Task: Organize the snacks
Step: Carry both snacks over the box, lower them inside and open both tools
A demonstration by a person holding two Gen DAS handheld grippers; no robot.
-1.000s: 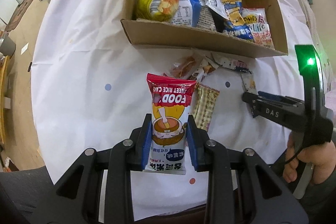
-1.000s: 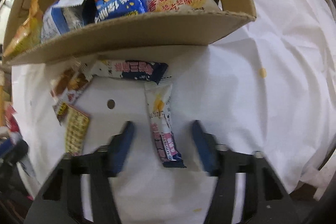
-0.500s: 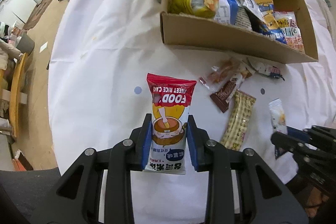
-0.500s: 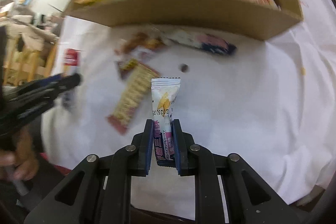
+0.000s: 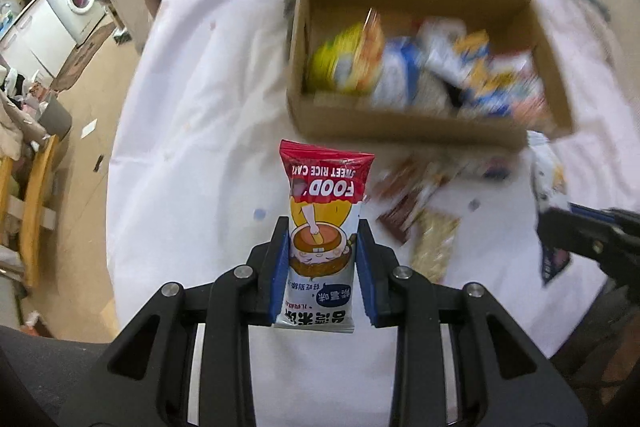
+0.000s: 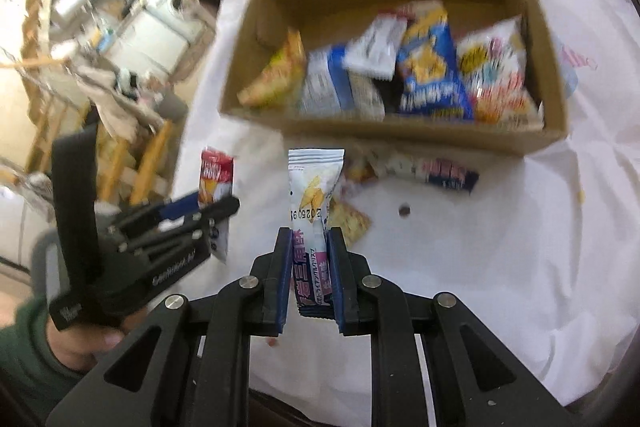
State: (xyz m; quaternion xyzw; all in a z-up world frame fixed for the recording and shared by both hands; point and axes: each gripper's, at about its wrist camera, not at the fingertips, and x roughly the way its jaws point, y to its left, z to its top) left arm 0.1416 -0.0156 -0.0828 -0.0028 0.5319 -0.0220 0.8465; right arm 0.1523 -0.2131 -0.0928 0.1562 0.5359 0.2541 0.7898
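My left gripper (image 5: 322,247) is shut on a red and white sweet rice cake packet (image 5: 325,211), held above the white cloth in front of the cardboard box (image 5: 400,115). My right gripper (image 6: 310,247) is shut on a slim white and purple snack packet (image 6: 314,187), also lifted off the table. The left gripper (image 6: 218,207) with its red packet (image 6: 216,175) shows at the left of the right wrist view. In the left wrist view the right gripper (image 5: 554,219) shows at the right edge with its packet (image 5: 550,175). The box (image 6: 400,139) holds several snack bags (image 6: 428,75).
Loose snacks lie on the white tablecloth (image 5: 192,147) in front of the box: a brown bar (image 5: 404,215), a checked biscuit pack (image 5: 434,247) and a dark blue bar (image 6: 450,173). A person's hand (image 6: 92,339) holds the left gripper. Wooden chairs (image 5: 32,195) and a washing machine (image 5: 78,1) stand beyond the table's left edge.
The right gripper closed on the slim packet that lay on the cloth and lifted it toward the box. The left gripper kept its hold on the rice cake packet and tilted toward the box.
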